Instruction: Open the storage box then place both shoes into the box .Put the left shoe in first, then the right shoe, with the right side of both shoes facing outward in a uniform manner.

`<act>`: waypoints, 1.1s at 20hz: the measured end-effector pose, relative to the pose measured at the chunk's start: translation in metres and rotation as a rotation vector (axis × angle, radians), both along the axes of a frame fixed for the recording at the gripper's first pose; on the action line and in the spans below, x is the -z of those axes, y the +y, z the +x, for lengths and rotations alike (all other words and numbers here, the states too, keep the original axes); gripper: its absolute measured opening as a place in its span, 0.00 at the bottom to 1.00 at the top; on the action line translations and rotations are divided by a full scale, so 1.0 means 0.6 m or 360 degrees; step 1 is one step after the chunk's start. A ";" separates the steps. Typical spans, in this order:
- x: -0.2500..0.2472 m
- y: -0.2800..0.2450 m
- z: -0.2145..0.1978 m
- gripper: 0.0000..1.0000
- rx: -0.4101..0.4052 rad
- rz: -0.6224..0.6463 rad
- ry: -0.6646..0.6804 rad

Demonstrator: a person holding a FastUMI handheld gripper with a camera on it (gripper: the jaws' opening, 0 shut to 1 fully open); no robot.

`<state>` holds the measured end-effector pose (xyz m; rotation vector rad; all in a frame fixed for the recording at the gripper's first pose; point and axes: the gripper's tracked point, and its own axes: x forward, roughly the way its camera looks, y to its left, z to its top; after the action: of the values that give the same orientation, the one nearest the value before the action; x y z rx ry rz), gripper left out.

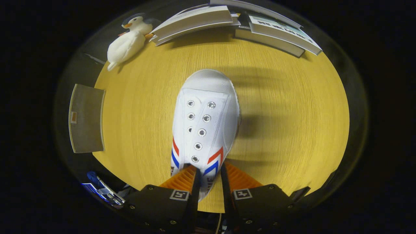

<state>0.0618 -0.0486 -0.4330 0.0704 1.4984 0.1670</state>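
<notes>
Gripper view, looking down along my fingers: I hold a white shoe (204, 126) by its heel end. My gripper (209, 182) is closed to a narrow gap, and both fingers (195, 185) press on the shoe's side wall, one inside the opening and one outside, as far as I can tell. The shoe's toe points straight away from me, past my fingertips. It has metal eyelets without laces and red and blue chevrons on both sides near my grip. It casts a shadow on the yellow table (292, 130) to the right of my jaws.

Far beyond the toe, at the table's back edge, lie several books (269, 32). Beyond and to the left of my fingers a plush duck (128, 42) rests at the table's corner. Left of my jaws, a grey flat panel (86, 118) sits beside the table's edge.
</notes>
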 end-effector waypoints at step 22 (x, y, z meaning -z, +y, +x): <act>-0.180 0.099 0.019 0.02 0.0002 0.0249 -0.0109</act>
<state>0.0731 0.0106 -0.3251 0.1891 1.4150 0.2829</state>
